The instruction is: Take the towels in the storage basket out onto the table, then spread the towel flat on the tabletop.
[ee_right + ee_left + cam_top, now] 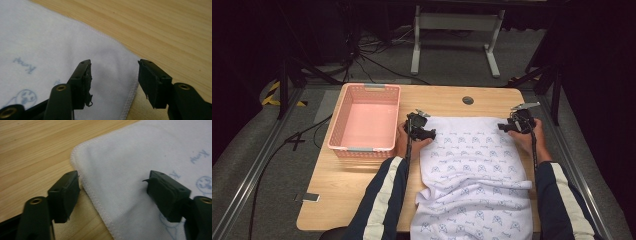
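A dark room with grey floor, loose cables and a white table frame at the back surrounds a light wooden table (362, 185). On the table's far left stands a pink plastic basket (343, 112) with perforated walls; its pale pink floor is bare, with nothing lying inside. To the right of the basket, apart from it, a white towel (477, 160) printed with small blue figures lies spread across the table, its near part rumpled into a fold and hanging over the front edge.

The left gripper (428, 133) sits at the towel's far left corner, held by a hand coming from a dark sleeve with a white stripe. In the left gripper view its jaws stand apart, one over bare wood beside the stitched hem, the other over the cloth, with the towel's corner (120, 170) between them but not pinched.

The right gripper (505, 128) sits at the towel's far right corner. In the right gripper view its jaws are also spread wide, straddling the towel's edge (100, 67), one over the cloth and one over the wood, pressing on nothing.
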Motion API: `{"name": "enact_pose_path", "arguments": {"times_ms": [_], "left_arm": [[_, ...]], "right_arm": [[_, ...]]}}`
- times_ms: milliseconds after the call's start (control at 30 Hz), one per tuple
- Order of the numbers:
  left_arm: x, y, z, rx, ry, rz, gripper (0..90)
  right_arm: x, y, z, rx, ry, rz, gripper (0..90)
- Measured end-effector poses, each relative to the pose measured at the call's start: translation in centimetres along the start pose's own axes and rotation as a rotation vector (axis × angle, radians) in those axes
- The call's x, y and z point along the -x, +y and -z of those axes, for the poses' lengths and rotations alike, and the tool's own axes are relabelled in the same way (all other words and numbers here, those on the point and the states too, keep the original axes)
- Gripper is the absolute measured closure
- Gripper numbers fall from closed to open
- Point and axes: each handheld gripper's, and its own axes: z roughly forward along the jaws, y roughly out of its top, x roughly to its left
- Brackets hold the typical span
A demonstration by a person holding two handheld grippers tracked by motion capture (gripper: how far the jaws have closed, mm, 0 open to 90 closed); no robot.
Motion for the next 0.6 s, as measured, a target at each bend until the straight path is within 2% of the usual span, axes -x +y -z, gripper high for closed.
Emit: {"name": "enact_pose_path", "arguments": {"times_ms": [67,167,267,433,533,600], "left_arm": [[-0.01,0.20,-0.01,-0.011,-0.006,-0.005,32.7],[-0.12,0.29,0.02,0.002,-0.020,-0.019,45.7],[-0.39,0.25,0.13,0.005,-0.032,-0.009,57.8],[-0.67,0.40,0.11,0.000,-0.057,-0.010,78.1],[-0.09,0.55,-0.15,0.008,-0.031,-0.018,84.4],[-0.06,0.73,-0.18,0.000,-0.025,-0.033,85.0]], "right_arm": [[0.29,-0.14,-0.47,-0.014,-0.008,-0.004,38.0],[0.79,-0.27,-0.88,0.000,0.011,-0.042,34.7],[1.02,-0.46,-0.91,0.012,0.043,-0.052,38.8],[0.49,-0.12,-0.55,-0.016,0.082,-0.016,63.3],[0.17,0.04,-0.47,-0.033,0.091,-0.012,71.1],[0.05,0.09,-0.45,-0.036,0.099,-0.017,75.0]]}}
